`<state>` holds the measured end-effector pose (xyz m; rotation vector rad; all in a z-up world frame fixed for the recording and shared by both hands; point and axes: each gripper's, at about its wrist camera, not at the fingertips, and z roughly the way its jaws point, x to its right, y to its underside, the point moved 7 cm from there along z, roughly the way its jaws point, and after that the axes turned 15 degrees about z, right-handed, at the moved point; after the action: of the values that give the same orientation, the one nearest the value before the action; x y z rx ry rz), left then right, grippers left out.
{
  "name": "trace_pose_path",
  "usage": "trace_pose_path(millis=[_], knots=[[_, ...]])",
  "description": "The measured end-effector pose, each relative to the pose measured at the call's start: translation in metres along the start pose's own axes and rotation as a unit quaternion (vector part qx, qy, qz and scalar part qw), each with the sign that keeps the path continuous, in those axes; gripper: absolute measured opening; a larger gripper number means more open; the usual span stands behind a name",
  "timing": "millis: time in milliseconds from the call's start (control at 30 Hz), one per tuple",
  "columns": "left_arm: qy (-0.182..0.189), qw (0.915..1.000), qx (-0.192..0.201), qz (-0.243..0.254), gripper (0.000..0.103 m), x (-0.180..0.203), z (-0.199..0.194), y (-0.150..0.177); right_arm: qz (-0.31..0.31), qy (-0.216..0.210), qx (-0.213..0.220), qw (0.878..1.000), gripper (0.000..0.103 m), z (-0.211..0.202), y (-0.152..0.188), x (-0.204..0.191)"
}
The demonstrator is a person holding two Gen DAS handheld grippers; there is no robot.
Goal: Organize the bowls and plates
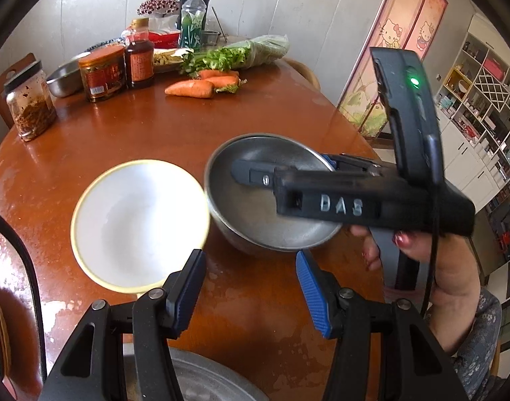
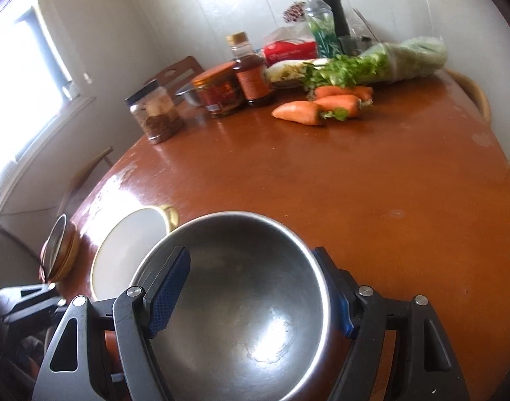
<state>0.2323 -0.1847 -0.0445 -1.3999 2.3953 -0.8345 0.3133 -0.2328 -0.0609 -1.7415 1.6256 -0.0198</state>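
Steel bowl (image 2: 235,300) — pinched at its rim by the right gripper (image 2: 251,297), just beside the white bowl (image 1: 138,224) on the table (image 1: 121,133); left gripper (image 1: 251,284) wide open, empty — best kept level and nested gently.

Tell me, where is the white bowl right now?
The white bowl sits on the wooden table, just left of the steel bowl that the right gripper straddles.
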Motion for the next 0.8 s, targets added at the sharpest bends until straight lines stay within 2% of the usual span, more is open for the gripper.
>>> trace_pose_path(millis=[133,433,633,800], knots=[[0.01,0.9998,-0.009,0.012,0.056,0.008,0.003,0.005,-0.009,0.011,0.004,1.0,0.076,-0.008,0.016,-0.004],[0.016,0.9992,-0.014,0.034,0.057,0.024,-0.004,0.022,0.021,-0.039,0.005,0.999,0.076,-0.044,0.064,-0.011],[0.012,0.9985,-0.019,0.05,0.057,0.033,-0.009,0.033,0.022,-0.057,0.008,0.998,0.076,-0.059,0.085,-0.02],[0.012,0.9994,-0.01,0.03,0.057,0.025,-0.017,0.032,0.035,-0.012,0.044,0.998,0.076,-0.067,0.07,-0.005]])
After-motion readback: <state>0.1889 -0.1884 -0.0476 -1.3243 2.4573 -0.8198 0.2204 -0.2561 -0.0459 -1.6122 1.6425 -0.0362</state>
